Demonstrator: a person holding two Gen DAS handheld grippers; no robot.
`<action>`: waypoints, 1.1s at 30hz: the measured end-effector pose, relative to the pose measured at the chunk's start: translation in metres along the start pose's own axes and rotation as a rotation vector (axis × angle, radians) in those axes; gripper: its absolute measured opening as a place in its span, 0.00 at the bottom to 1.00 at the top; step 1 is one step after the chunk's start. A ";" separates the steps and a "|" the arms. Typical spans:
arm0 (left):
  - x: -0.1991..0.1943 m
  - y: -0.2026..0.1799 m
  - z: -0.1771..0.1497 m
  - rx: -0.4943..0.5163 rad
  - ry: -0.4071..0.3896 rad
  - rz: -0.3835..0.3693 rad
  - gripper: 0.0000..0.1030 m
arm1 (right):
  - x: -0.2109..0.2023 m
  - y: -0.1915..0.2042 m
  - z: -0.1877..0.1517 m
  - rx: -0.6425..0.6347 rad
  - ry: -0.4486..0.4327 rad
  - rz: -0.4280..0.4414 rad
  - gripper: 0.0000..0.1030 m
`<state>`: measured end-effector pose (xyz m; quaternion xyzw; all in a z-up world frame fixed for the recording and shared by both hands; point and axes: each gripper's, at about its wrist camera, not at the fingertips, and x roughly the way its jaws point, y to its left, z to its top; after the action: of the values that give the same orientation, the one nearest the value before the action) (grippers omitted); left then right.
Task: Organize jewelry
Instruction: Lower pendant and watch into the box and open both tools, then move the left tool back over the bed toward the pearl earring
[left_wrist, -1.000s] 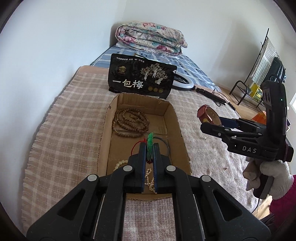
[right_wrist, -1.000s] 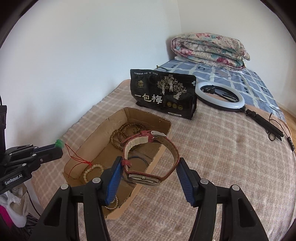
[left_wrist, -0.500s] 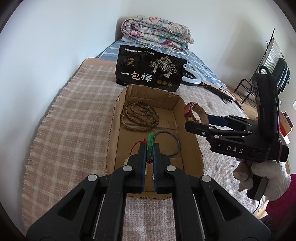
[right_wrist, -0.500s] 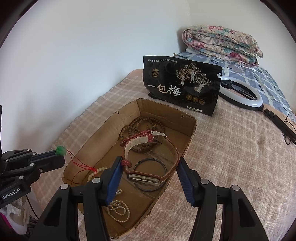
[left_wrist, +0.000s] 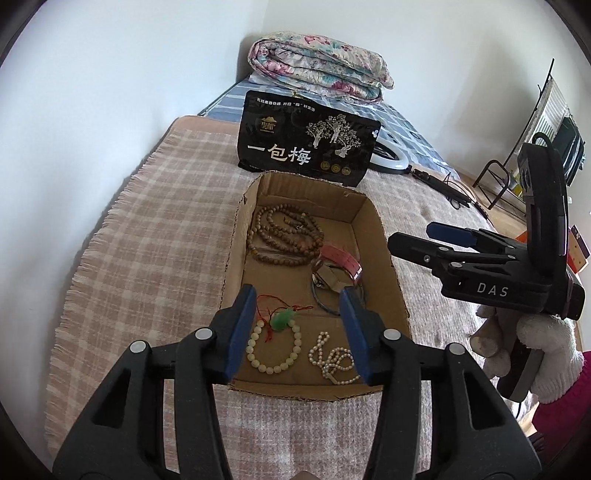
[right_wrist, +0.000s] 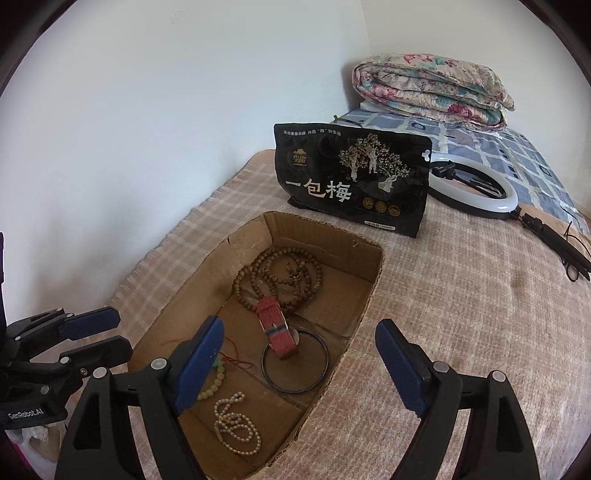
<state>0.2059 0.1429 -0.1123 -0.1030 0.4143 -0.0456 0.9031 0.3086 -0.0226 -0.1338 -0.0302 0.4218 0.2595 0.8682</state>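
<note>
The left gripper (left_wrist: 297, 328) pinched the jade pendant (left_wrist: 281, 318) a second ago; now its fingers (left_wrist: 242, 328) are opening with nothing pressed between them, and the pendant with its red cord lies on the pale bead bracelet (left_wrist: 273, 350) in the cardboard box (left_wrist: 232, 251) on the bed. The right gripper (right_wrist: 299, 365) held the red-strap watch (right_wrist: 276, 326) before; its fingers (right_wrist: 201, 360) are opening wide and empty. The watch now rests in the box, between the brown bead necklace (right_wrist: 277, 275) and the dark bangle (right_wrist: 295, 360), overlapping both.

Black snack pouch (right_wrist: 354, 184) upright on plaid blanket (right_wrist: 461, 314); ring light (right_wrist: 476, 184) beside it; folded floral quilt (right_wrist: 432, 88) behind.
</note>
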 end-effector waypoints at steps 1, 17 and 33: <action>0.000 0.000 0.000 -0.004 0.001 -0.001 0.46 | -0.001 -0.002 0.000 0.003 -0.001 -0.005 0.85; -0.006 -0.019 0.002 0.029 -0.023 -0.010 0.46 | -0.025 -0.015 -0.007 -0.006 -0.019 -0.062 0.87; -0.008 -0.058 0.007 0.081 -0.039 -0.044 0.46 | -0.066 -0.061 -0.019 0.046 -0.050 -0.168 0.91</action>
<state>0.2061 0.0884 -0.0886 -0.0764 0.3921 -0.0801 0.9132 0.2907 -0.1082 -0.1066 -0.0391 0.4016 0.1767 0.8978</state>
